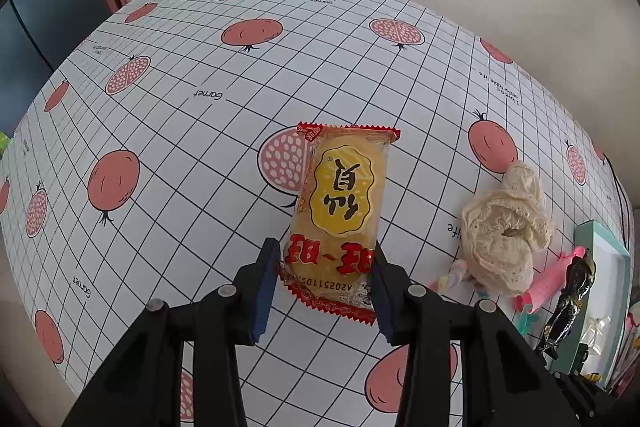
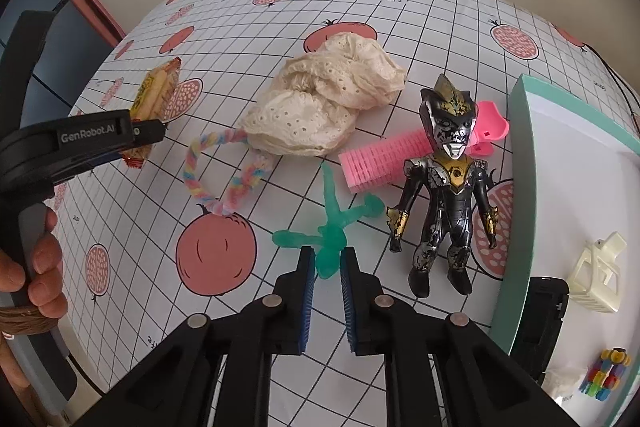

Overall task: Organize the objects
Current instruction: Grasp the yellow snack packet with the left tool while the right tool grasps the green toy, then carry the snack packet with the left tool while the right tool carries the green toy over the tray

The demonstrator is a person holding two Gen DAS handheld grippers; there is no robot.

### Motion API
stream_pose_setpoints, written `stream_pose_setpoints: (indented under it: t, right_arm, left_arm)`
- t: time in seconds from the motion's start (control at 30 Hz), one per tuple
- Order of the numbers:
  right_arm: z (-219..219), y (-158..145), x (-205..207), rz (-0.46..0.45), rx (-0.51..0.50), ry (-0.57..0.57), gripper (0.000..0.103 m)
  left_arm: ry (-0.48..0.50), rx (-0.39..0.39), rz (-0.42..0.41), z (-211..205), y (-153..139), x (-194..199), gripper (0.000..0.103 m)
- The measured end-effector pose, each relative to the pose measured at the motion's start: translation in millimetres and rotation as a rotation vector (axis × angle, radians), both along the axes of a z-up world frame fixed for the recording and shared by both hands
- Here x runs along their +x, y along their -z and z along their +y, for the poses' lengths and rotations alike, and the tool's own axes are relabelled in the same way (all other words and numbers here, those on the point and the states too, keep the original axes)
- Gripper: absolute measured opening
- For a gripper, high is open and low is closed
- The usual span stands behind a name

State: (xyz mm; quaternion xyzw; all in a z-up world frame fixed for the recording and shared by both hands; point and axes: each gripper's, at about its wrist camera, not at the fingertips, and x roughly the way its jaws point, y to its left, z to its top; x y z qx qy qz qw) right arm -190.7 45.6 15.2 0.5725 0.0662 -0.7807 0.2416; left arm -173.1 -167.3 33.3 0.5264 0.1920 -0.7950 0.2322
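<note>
My left gripper [image 1: 326,277] jaws clamp a crinkly snack packet [image 1: 340,211]; my right gripper [image 2: 325,267] jaws straddle a rubbery green figure [image 2: 332,223], narrowly apart, lace cloth [image 2: 324,99] at twelve o'clock.

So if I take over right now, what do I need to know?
Left gripper: fingers on either side of the snack packet; firm grip unclear.
Right gripper: open, fingers on either side of the green jelly toy, which lies on the table.
Still on the table: cream lace cloth, pastel rope ring, pink hair roller, black and gold figure.
Already in the teal tray: cream clip, colourful block toy.
Left to do: move the rest into the tray.
</note>
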Motion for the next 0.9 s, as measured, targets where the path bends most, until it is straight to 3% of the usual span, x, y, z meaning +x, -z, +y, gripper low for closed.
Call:
stream_pose_setpoints:
  t: [0.9]
  right_arm:
    - [13, -59, 5, 0.113, -0.080, 0.006, 0.013]
  left_arm:
    - [-0.044, -0.042, 0.194, -4, -73, 16, 0.044]
